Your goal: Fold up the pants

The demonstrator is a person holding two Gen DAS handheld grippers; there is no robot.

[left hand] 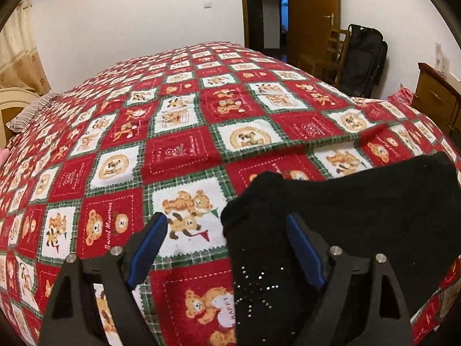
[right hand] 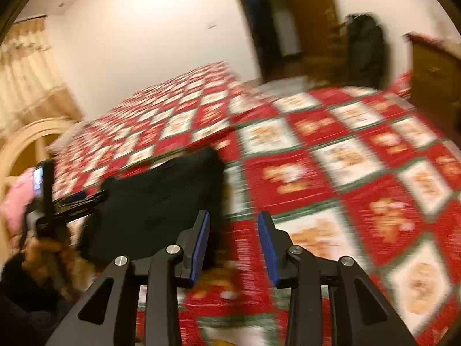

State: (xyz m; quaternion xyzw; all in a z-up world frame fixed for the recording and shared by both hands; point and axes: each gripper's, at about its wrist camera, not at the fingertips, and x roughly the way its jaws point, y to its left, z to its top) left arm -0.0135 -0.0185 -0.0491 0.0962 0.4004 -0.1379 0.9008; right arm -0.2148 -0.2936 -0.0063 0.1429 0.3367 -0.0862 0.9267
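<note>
The black pants (left hand: 340, 210) lie folded in a compact bundle on the red patchwork bedspread (left hand: 178, 155); small studs show on the near part. My left gripper (left hand: 227, 222) is open, its fingers straddling the bundle's left edge just above it. In the blurred right wrist view the pants (right hand: 161, 199) lie left of centre on the bedspread (right hand: 331, 173). My right gripper (right hand: 234, 216) is open and empty, just right of the bundle. The left gripper (right hand: 86, 199) shows at the bundle's far left, held by a hand.
A striped pillow (left hand: 31, 112) and a cream headboard (left hand: 14, 101) are at the left. A wooden chair (left hand: 331, 54), a black bag (left hand: 366, 60), an open door (left hand: 314, 14) and a wooden cabinet (left hand: 438, 92) stand beyond the bed's far right.
</note>
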